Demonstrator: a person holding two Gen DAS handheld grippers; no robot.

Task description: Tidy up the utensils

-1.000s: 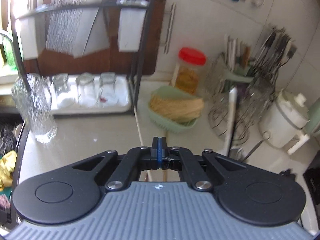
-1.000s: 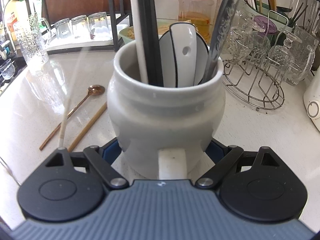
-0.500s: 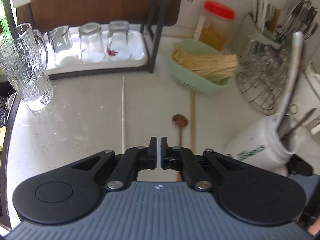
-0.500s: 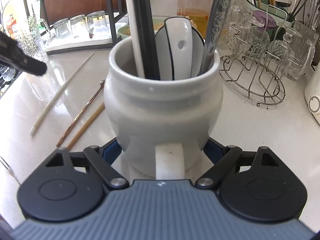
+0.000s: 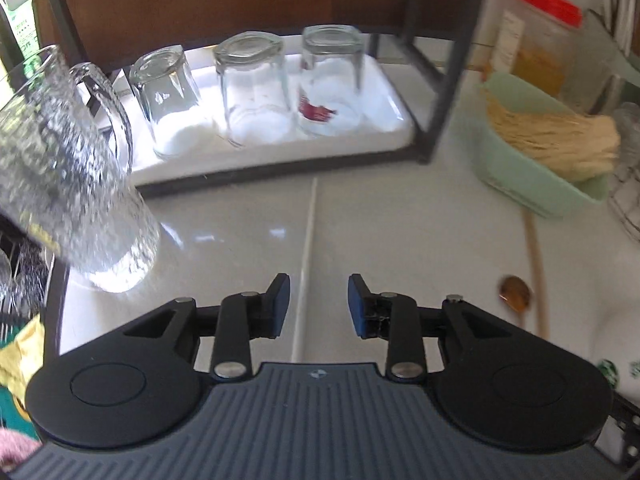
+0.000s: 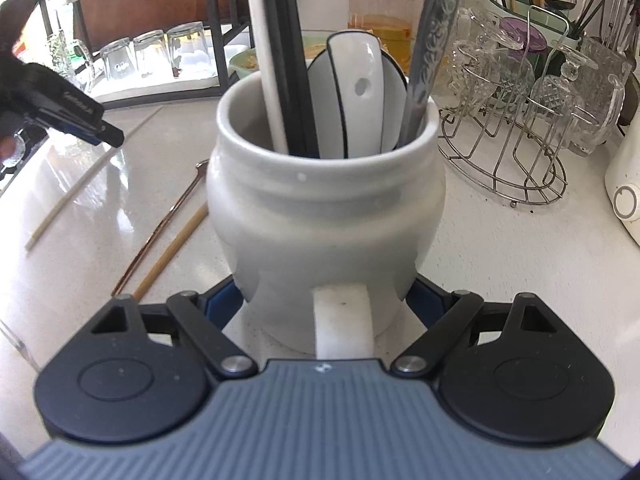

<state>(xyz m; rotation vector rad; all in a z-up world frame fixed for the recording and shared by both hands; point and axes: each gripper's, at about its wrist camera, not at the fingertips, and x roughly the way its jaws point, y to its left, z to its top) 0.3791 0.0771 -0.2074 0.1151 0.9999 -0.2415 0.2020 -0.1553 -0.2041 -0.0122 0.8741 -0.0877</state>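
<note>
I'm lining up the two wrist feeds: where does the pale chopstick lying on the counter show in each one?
Left wrist: pale chopstick runs up the centre, between the open fingers of the left gripper.
Right wrist: chopstick lies diagonally at far left, left of the white jar.
Shared landmark: the three upturned glasses.

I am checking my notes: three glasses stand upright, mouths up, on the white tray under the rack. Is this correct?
Not quite: the three glasses on the white tray under the rack stand upside down, mouths down. The left wrist view shows it.

Left hand-held gripper (image 5: 319, 302) has just been opening, empty; right hand-held gripper (image 6: 324, 300) spread wide.
</note>
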